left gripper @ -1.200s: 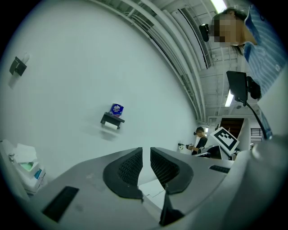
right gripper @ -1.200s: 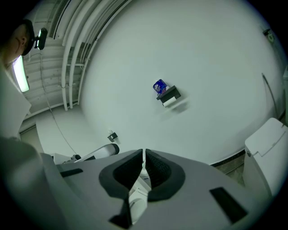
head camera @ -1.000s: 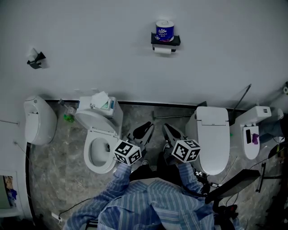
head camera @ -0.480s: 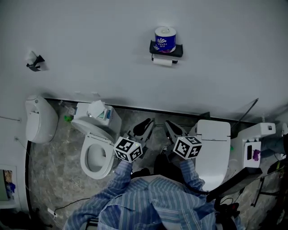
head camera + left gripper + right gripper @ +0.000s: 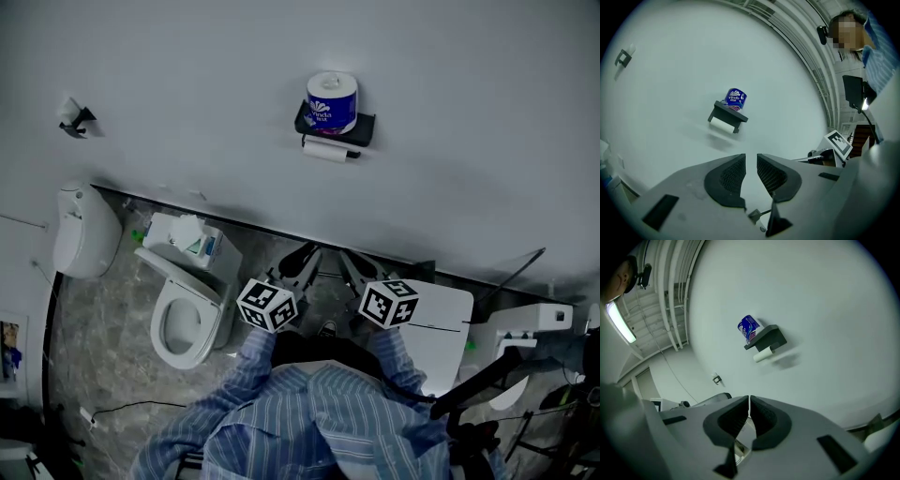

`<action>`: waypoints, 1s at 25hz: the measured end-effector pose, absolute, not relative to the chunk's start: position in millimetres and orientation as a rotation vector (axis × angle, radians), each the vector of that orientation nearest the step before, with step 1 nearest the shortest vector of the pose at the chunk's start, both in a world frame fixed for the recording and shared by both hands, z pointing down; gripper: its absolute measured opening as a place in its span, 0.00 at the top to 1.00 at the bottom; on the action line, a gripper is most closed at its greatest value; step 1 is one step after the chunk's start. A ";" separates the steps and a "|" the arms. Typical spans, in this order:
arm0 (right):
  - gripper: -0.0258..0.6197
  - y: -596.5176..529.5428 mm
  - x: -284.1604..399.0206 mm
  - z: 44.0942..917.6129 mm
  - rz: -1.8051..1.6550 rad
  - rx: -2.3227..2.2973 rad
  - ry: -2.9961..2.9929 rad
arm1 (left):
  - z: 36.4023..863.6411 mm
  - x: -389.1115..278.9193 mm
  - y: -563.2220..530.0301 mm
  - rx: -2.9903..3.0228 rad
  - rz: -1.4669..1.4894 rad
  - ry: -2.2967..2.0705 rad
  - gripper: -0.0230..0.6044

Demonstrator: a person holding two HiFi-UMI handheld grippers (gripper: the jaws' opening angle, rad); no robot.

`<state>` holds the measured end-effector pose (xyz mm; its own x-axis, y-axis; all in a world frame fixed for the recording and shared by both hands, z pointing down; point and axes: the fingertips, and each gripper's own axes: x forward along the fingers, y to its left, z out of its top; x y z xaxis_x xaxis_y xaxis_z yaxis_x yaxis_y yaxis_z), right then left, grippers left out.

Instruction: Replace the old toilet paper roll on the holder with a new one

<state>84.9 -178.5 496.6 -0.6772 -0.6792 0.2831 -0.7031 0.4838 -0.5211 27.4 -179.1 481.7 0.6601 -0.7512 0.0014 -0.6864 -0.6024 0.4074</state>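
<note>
Both grippers are held level in front of us, well apart from the wall (image 5: 169,84), and neither carries anything. The left gripper (image 5: 302,258) has its jaws drawn together with only a thin slit between them. The right gripper (image 5: 352,262) has its jaws pressed fully together. The holder (image 5: 364,127) is fixed to the wall ahead. The new roll (image 5: 332,101), in its blue printed wrapper, stands upright on the holder's top shelf, and the old roll (image 5: 324,151) hangs on the bar directly beneath it. We judge that the task proper has not yet begun. The main hazards are these. Clenched jaws cannot take either roll, so reaching the holder without releasing them would only push the rolls. The new roll stands loose on a narrow shelf, so a nudge while we work on the old roll below could tip it off. It could then drop toward the open toilet (image 5: 187,319) or onto the floor. The old roll looks thin, so a hard grasp may crush it on the bar.
</note>
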 end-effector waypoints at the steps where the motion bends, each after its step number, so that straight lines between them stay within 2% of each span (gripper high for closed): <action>1: 0.95 -183.1 88.6 497.9 0.975 1.232 -2.675 | 483.7 32.7 -182.5 2.497 -0.232 -1.134 0.88; 9: 0.95 -210.1 99.6 502.4 1.040 1.153 -2.710 | 491.3 59.7 -203.0 2.464 -0.167 -1.110 0.86; 15: 0.95 -225.6 102.5 510.0 1.075 1.139 -2.694 | 491.9 61.5 -227.9 2.421 -0.191 -1.091 0.78; 25: 0.95 -286.8 115.8 500.4 1.073 1.261 -2.666 | 482.4 40.9 -312.9 2.180 -0.429 -0.894 0.60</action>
<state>115.8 -286.8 500.4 -0.6768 -0.6817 0.2778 -0.6841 0.4431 -0.5794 40.9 -312.9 482.4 0.7027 -0.7109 -0.0292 -0.4677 -0.4925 0.7340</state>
